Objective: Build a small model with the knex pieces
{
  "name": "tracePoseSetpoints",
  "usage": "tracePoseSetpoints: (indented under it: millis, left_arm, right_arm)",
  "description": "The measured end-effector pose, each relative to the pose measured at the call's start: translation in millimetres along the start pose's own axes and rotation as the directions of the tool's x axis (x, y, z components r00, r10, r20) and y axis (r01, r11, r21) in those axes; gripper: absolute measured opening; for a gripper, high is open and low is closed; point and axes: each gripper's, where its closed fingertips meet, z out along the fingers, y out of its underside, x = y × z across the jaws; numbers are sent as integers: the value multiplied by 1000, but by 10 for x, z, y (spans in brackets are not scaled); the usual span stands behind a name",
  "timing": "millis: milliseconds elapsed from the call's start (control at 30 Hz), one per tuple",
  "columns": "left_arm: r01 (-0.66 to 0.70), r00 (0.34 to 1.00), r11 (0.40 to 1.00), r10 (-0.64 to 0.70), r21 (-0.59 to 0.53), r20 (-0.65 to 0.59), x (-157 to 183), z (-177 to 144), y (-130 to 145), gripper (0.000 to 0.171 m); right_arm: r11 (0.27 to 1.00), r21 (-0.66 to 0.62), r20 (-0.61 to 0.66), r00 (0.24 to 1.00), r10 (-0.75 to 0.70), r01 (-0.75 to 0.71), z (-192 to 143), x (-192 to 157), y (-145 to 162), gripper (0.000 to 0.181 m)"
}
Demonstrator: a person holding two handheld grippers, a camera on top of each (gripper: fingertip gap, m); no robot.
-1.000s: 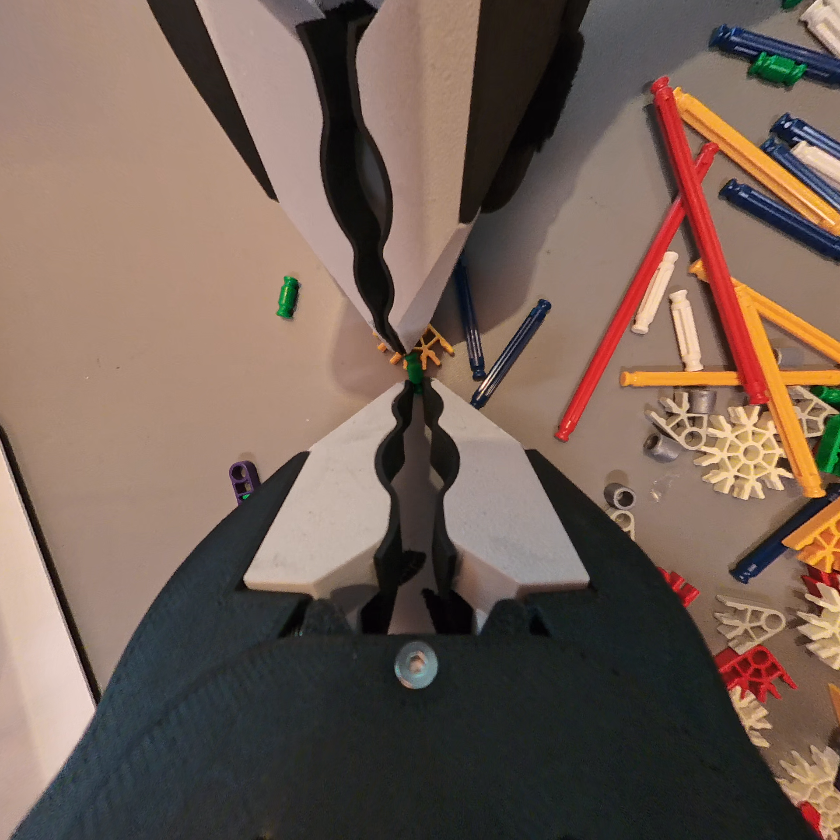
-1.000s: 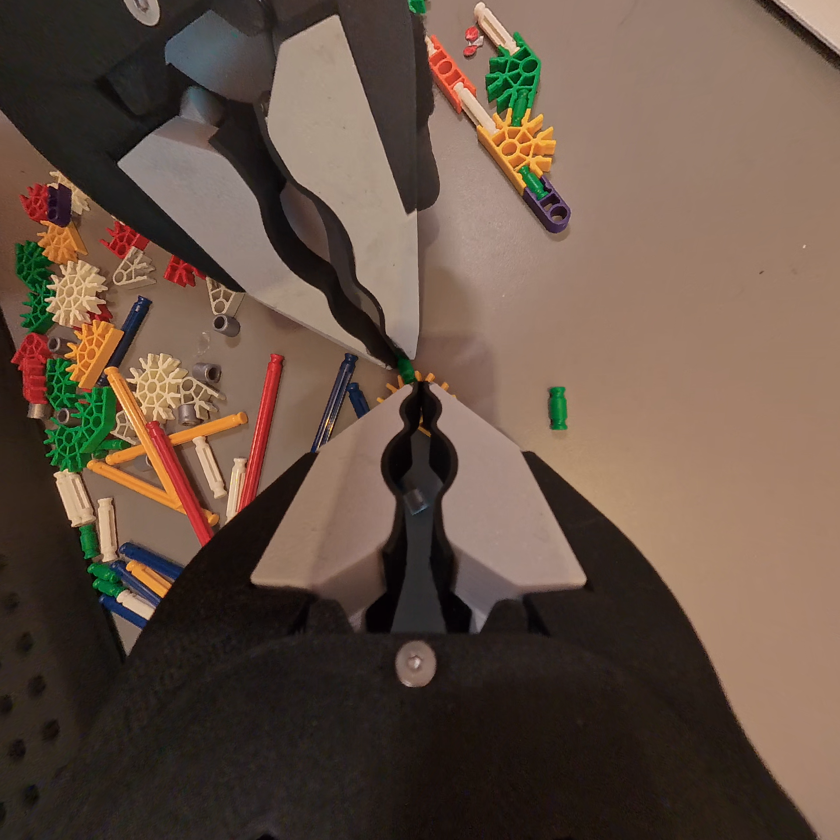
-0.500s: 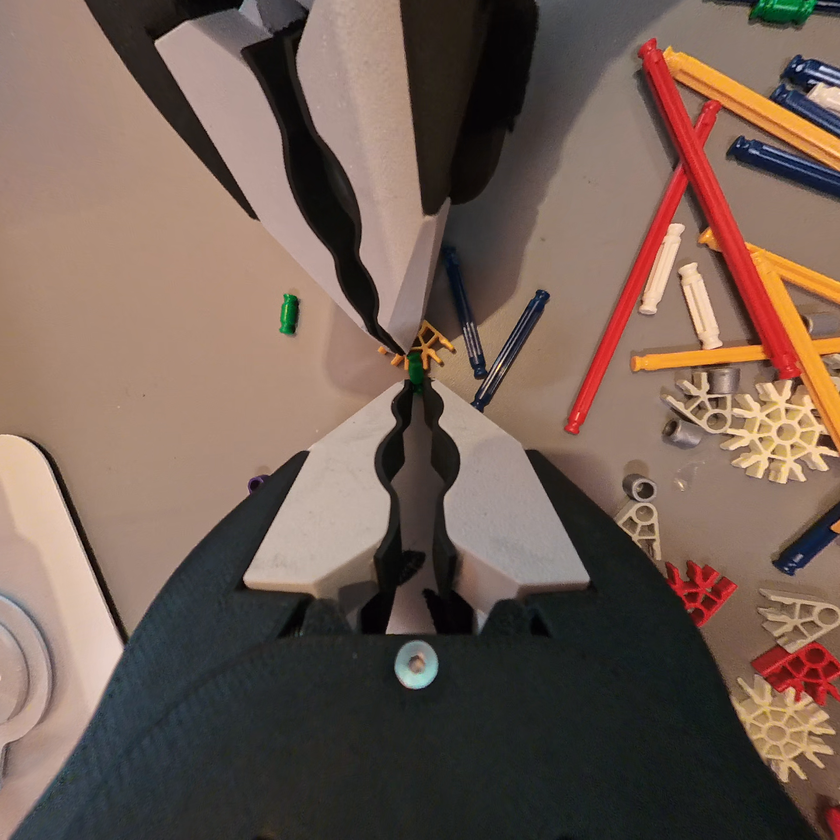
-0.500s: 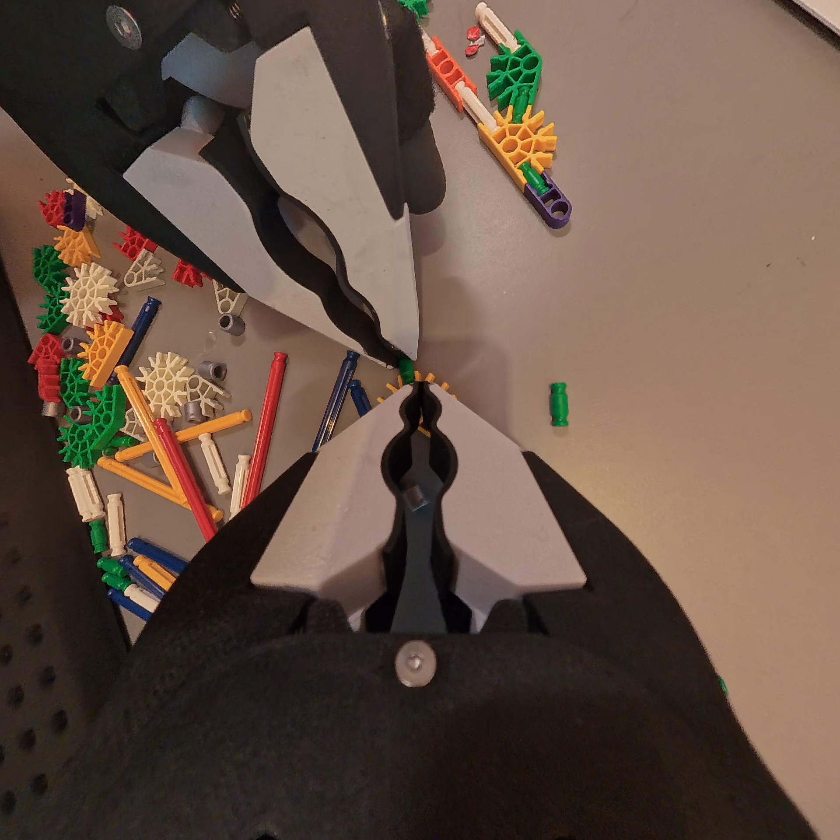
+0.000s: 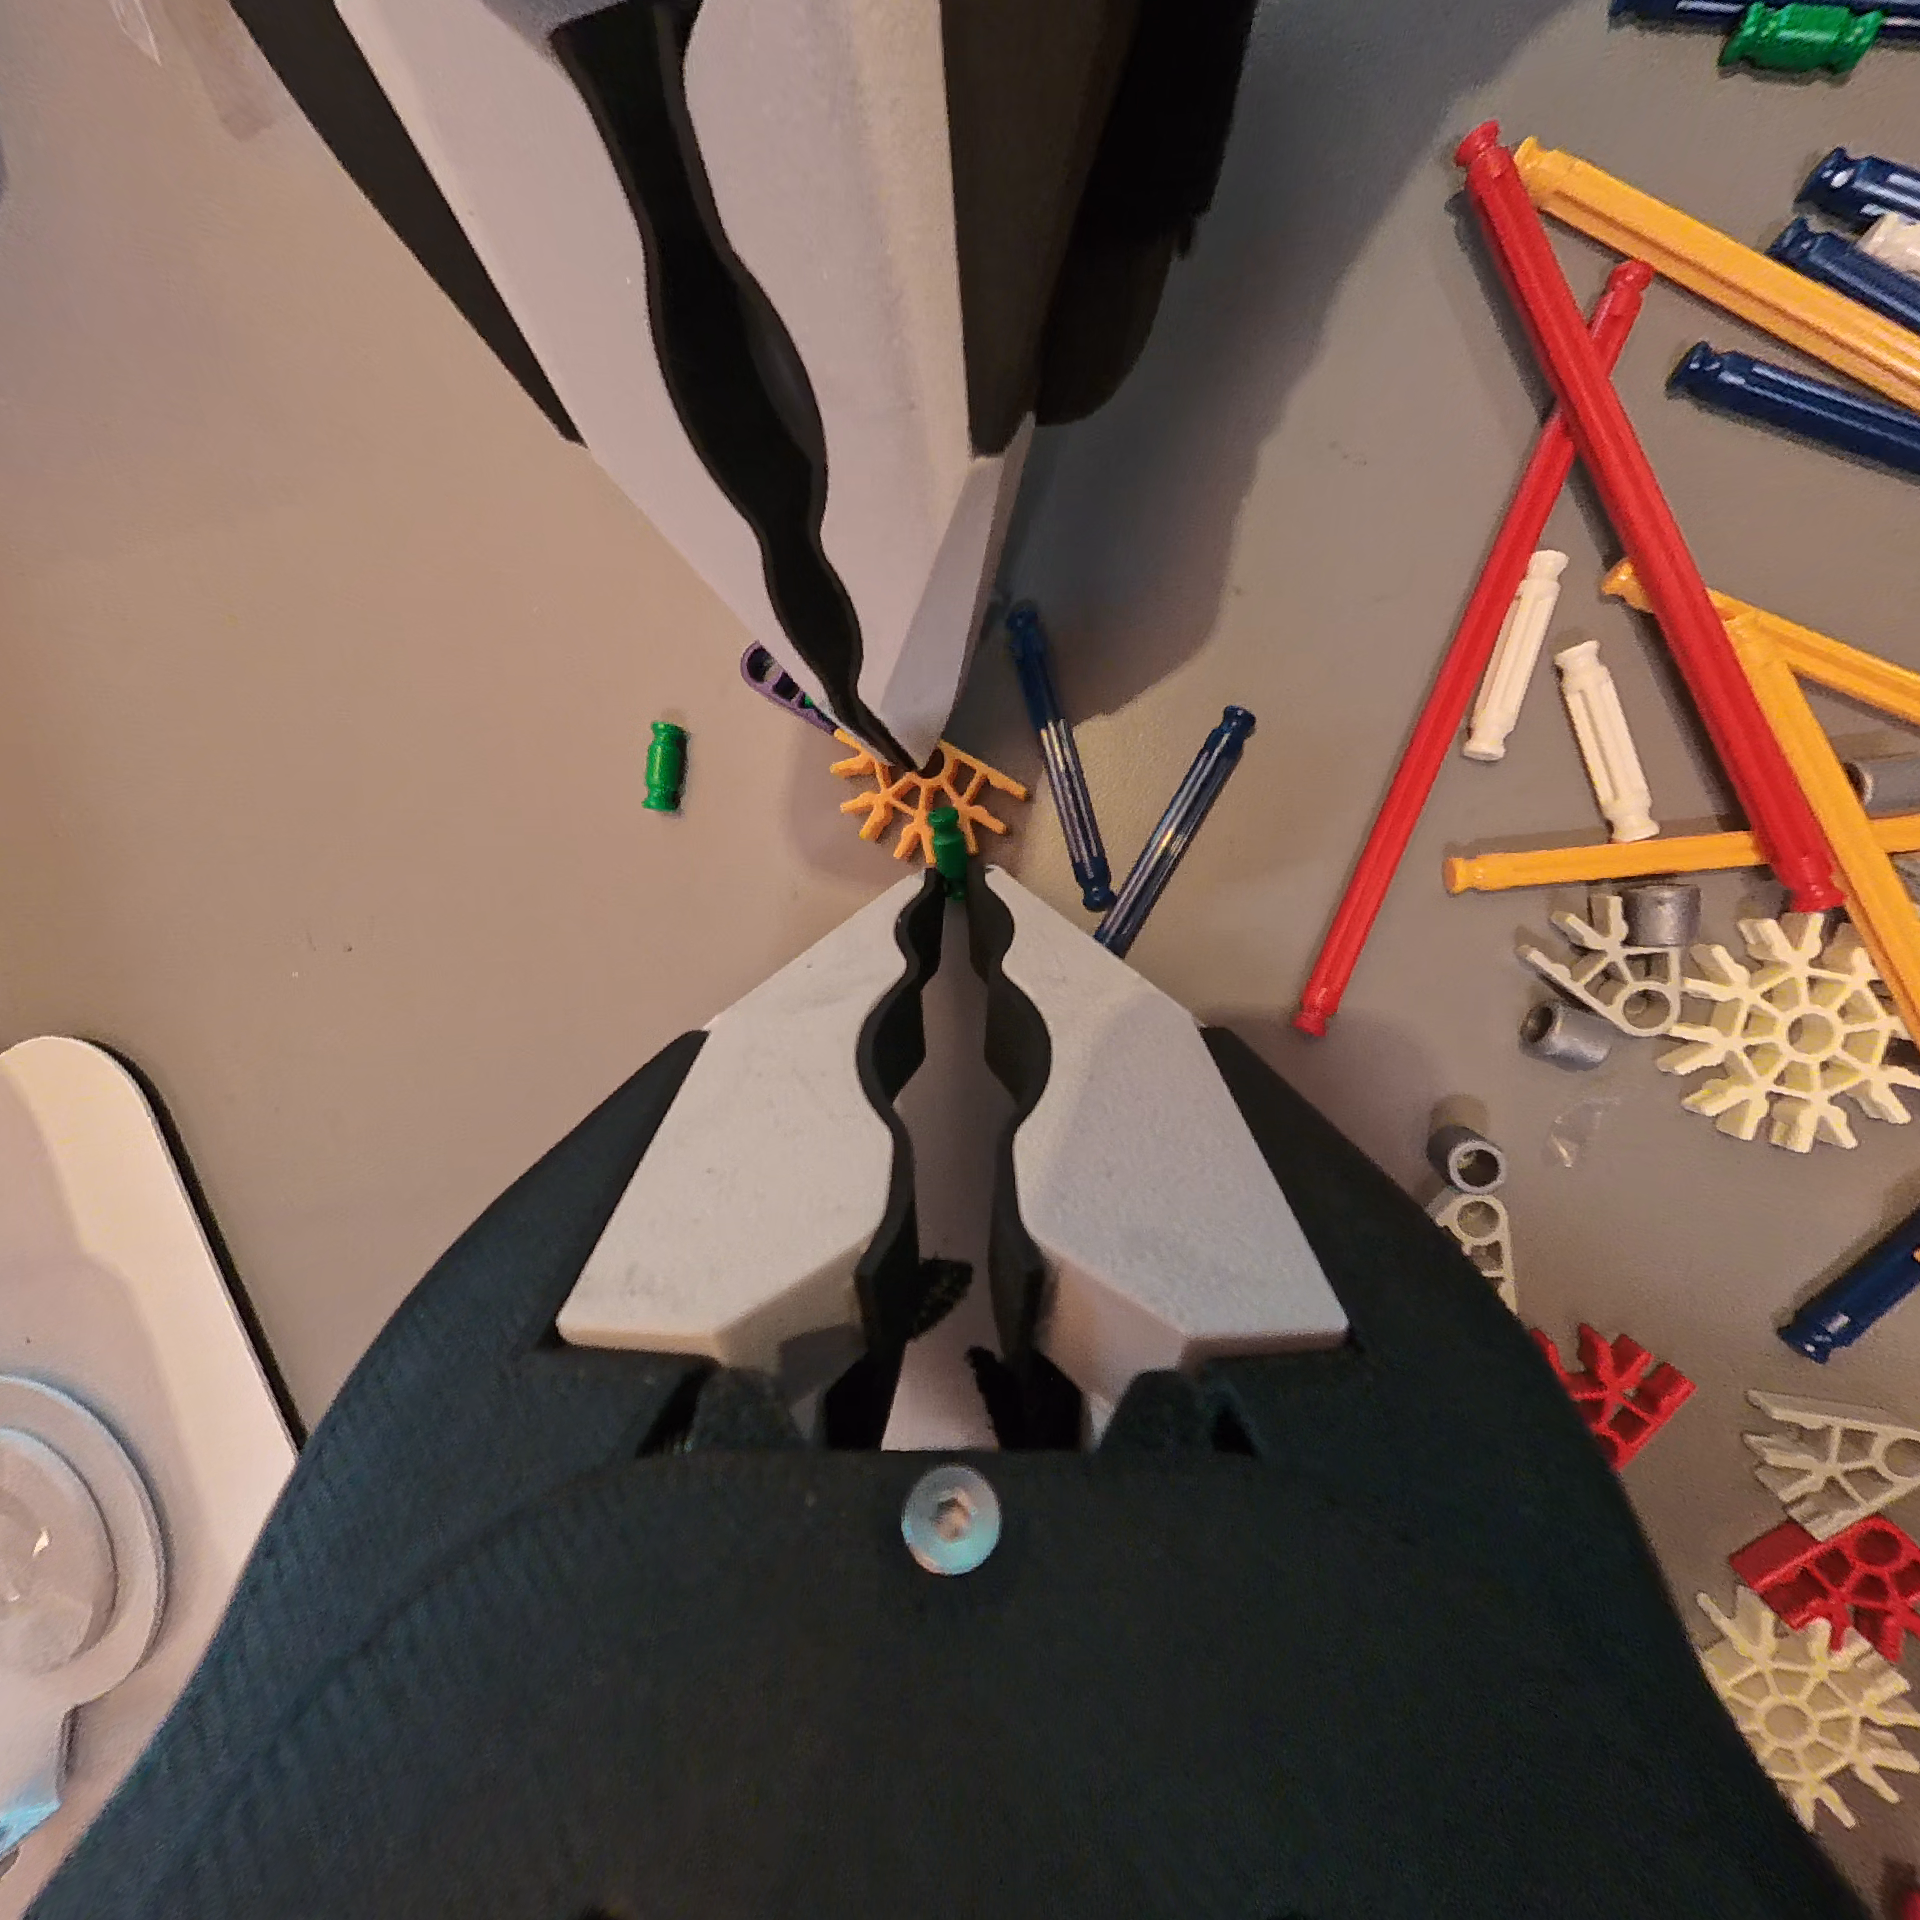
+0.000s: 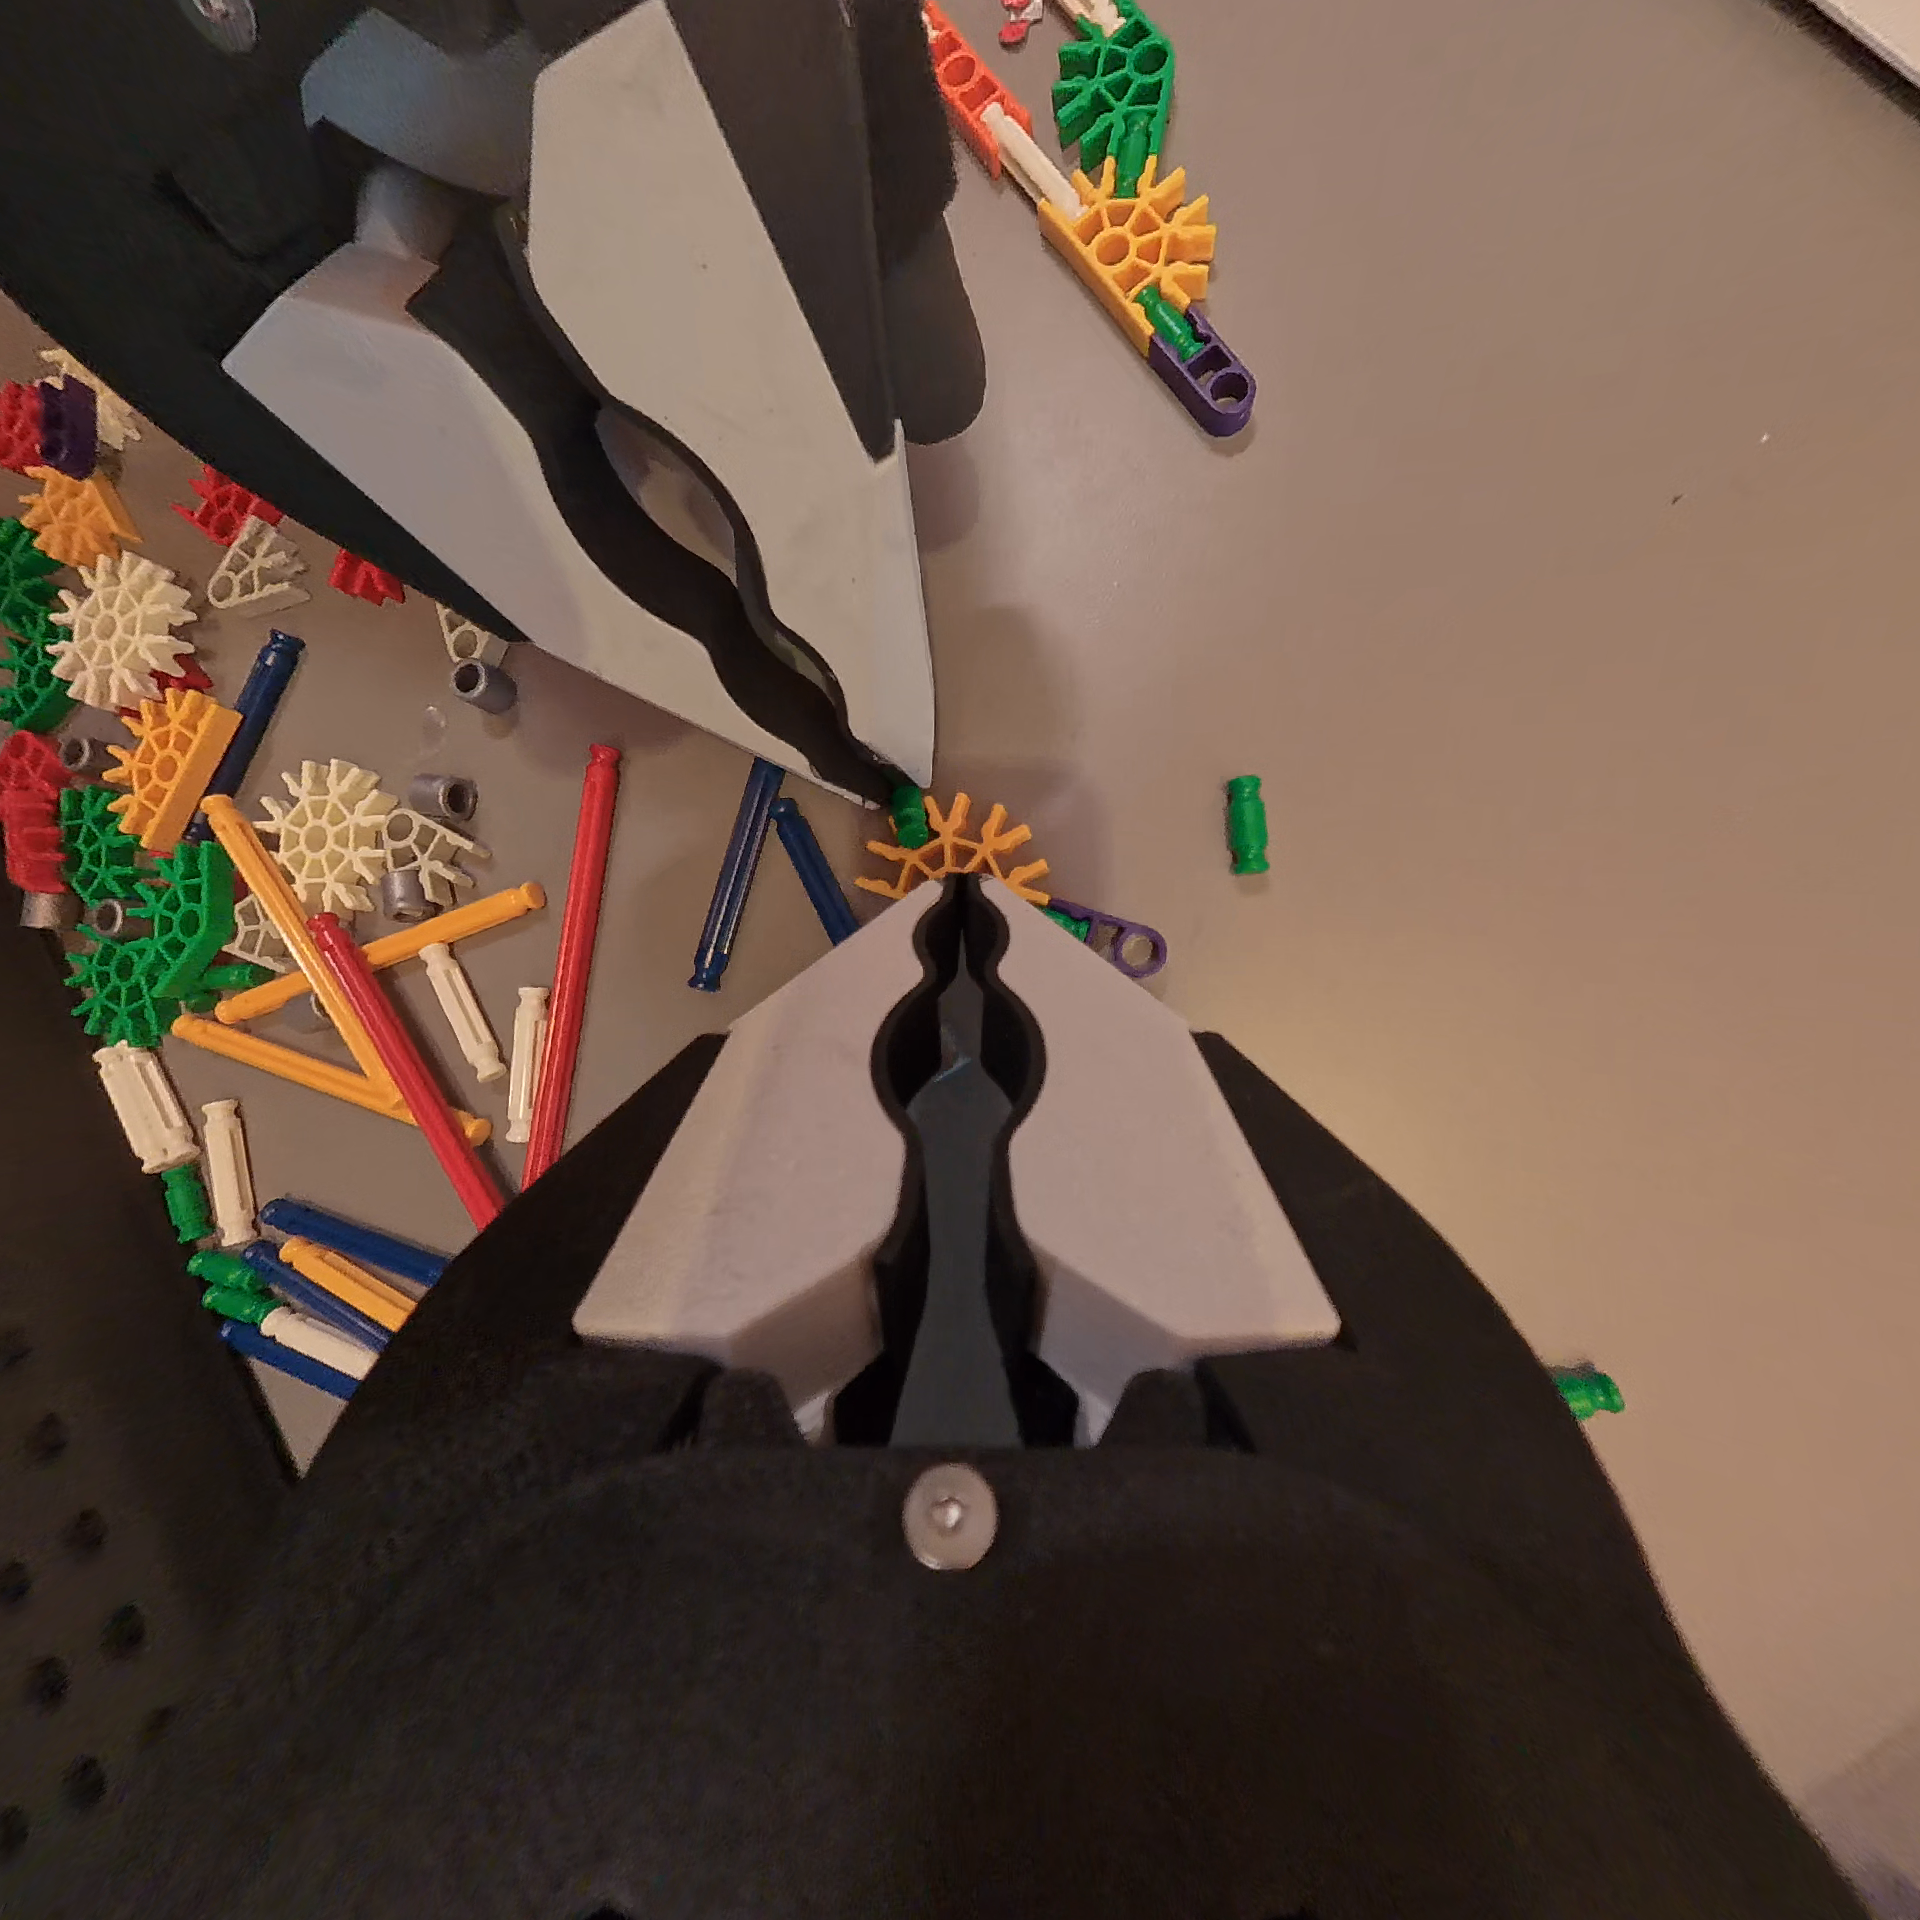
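In the left wrist view my left gripper [image 5: 951, 881] is shut on a short green rod [image 5: 945, 840]. The rod's far end sits in an orange fan-shaped connector [image 5: 920, 795]. My right gripper [image 5: 902, 750] reaches in from the top, shut on that connector. In the right wrist view the right gripper [image 6: 958, 885] pinches the orange connector [image 6: 951, 844], and the left gripper [image 6: 896, 774] comes from the upper left with the green rod [image 6: 909, 816]. A purple connector [image 6: 1124, 943] lies beside the right fingertip. I cannot tell if it is joined to the orange one.
A loose green rod [image 5: 663, 767] lies on the grey table [image 5: 312, 623]. Two blue rods [image 5: 1060, 748] lie close by. A pile of rods and connectors [image 5: 1662, 727] spreads at the right. A built chain of connectors [image 6: 1132, 229] lies farther off. A white object [image 5: 94, 1247] sits at the left. My two grippers' fingertips are within a few centimetres of each other.
The orange connector now shows more fully between the two gripper tips. The purple connector has come into view beside the right gripper. Both grippers stay shut.
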Motion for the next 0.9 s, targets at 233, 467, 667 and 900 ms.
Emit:
tracePoseSetpoints:
  millis: [233, 467, 667, 900]
  left_arm:
    - [24, 1000, 999, -25, -39, -14, 3, 5, -1, 2]
    - [87, 996, 996, -87, 8, -16, 12, -7, -13, 11]
    - [164, 986, 983, -162, 84, -32, -23, -82, -67, 0]
    - [157, 987, 984, -155, 79, -27, -12, -23, -63, 0]
  right_arm:
    - [1000, 3, -2, 1000, 0, 0, 2, 12, 0, 0]
    - [1000, 10, -1, 1000, 2, -2, 4, 14, -3, 0]
    - [1000, 15, 0, 1000, 1, -1, 4, 17, -2, 0]
    - [1000, 21, 4, 1000, 1, -1, 4, 17, -2, 0]
